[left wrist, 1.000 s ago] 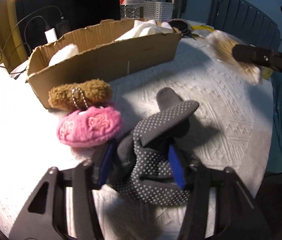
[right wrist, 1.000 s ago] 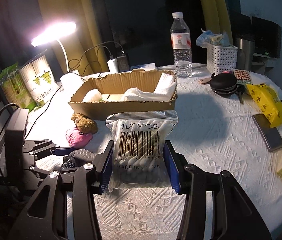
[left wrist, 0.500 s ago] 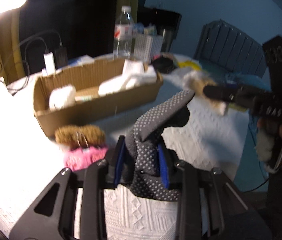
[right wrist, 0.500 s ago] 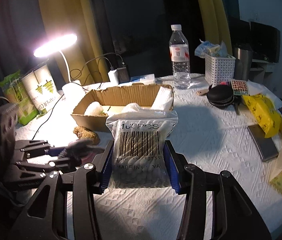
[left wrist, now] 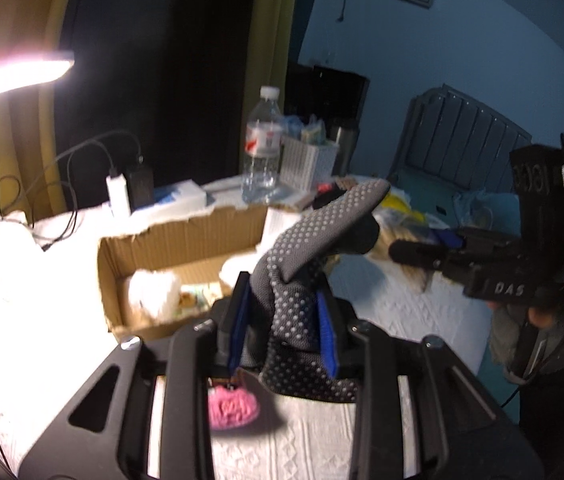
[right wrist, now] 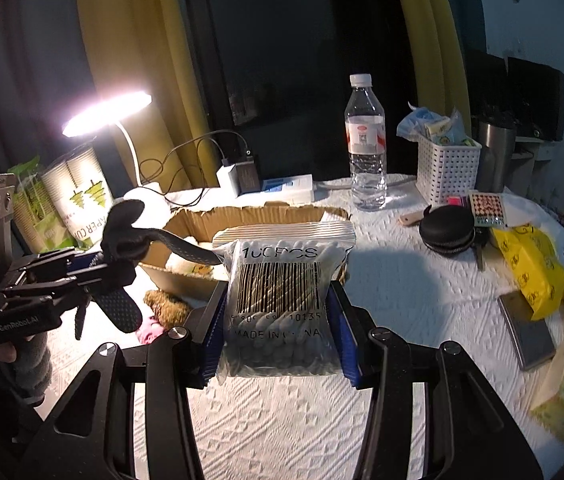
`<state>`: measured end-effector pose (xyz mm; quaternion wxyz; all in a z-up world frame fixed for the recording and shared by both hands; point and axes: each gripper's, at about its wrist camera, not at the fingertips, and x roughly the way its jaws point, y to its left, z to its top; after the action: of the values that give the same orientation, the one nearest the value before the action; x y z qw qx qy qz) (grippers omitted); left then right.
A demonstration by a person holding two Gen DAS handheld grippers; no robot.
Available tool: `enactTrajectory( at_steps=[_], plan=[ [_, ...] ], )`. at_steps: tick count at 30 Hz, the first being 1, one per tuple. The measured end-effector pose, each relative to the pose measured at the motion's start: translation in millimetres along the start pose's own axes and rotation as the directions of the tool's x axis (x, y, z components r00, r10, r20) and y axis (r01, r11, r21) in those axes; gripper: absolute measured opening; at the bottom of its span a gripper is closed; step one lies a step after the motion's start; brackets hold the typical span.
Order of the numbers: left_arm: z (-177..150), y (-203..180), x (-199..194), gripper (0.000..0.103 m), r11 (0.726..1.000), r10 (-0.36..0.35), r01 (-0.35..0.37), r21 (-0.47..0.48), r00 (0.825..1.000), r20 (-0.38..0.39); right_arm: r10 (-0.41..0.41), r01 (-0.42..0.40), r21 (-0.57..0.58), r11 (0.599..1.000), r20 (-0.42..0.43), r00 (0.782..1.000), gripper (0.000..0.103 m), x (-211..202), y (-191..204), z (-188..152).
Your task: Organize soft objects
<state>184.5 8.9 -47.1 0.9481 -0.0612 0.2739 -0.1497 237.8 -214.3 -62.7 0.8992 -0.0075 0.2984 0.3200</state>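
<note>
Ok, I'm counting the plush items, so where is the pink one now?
The pink plush pouch lies on the white tablecloth, under the left claw, in front of the cardboard box.

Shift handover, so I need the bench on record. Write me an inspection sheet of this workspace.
Surface: table under a white textured cloth.
Job's things: cardboard box holding white soft items; pink pouch and brown fuzzy pouch on the cloth.
Clutter: water bottle, white basket, yellow packet, phone.
Grippers: left gripper clamps a dotted glove; right gripper clamps a cotton swab bag.
Cables: charger leads behind the box.
Surroundings: lit desk lamp, yellow curtains.
</note>
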Motion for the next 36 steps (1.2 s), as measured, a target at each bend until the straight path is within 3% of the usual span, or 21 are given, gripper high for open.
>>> enactTrajectory(
  at_steps=[6, 19, 36],
  plan=[
    [15.5, 3.5, 5.4, 0.031, 1.000, 0.011, -0.011, 0.008, 0.999, 0.036, -0.003, 0.003, -0.006, 1.000, 0.013, 1.000, 0.050, 7.5, -1.9, 12.3],
    [31.9, 25.4, 27.9, 0.031, 0.994, 0.111, -0.111, 0.000, 0.992, 0.057, 0.005, -0.005, -0.009, 1.000, 0.019, 1.000, 0.050, 28.9, -8.2, 32.1],
    [33.9, 63.9, 86.1, 0.033, 0.983, 0.157, -0.158, -0.091, 0.987, -0.024, 0.041, -0.040, 0.010, 0.999, -0.019, 0.999, 0.050, 82.1, -18.3, 53.7]
  ],
)
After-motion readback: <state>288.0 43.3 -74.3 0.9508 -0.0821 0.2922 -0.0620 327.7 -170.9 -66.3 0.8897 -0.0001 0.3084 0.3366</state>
